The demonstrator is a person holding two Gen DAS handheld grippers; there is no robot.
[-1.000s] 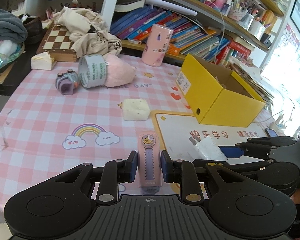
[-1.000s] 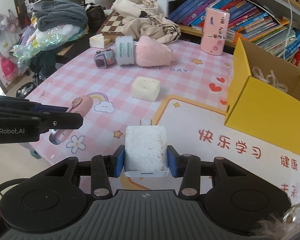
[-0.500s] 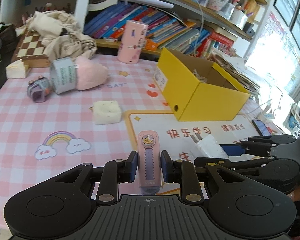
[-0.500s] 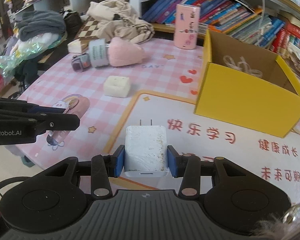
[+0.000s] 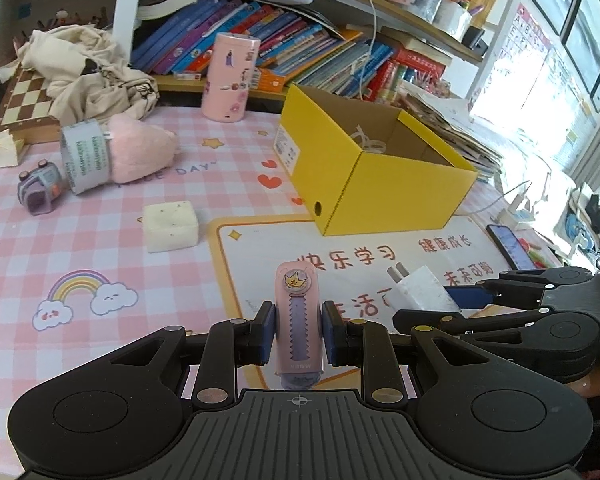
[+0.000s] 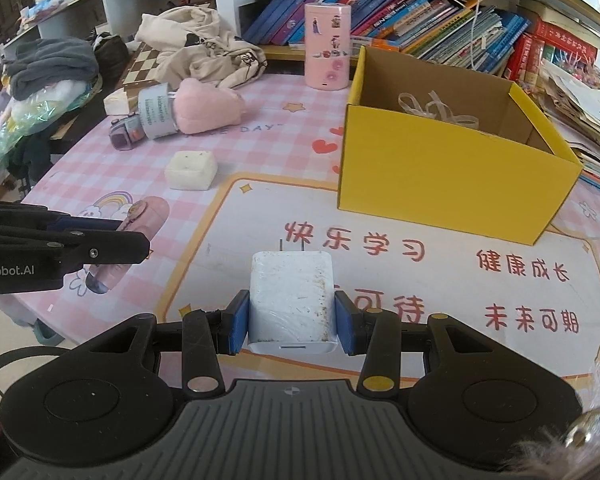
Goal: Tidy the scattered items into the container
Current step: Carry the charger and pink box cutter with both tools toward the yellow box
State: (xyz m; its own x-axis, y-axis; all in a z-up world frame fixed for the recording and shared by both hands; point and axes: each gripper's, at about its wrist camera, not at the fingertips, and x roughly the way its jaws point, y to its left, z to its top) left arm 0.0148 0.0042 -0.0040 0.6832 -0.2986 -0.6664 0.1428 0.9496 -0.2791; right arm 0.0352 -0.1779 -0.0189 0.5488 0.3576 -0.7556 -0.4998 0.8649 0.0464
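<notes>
Both hand-held grippers carried nearer the yellow box, pink case and white charger clamped throughout

- Left wrist view: mounted behind the blue-padded fingers, angled down over the pink checked surface, facing the open yellow cardboard box from close range.
- Right wrist view: same mounting, box ahead and to the right.
- Shared: box, surface, bookshelf; each view shows the other gripper.

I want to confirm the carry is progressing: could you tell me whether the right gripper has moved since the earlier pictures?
Yes. The right gripper, shut on the white charger, has moved toward the yellow box, which now looks nearer and more centred.
</notes>
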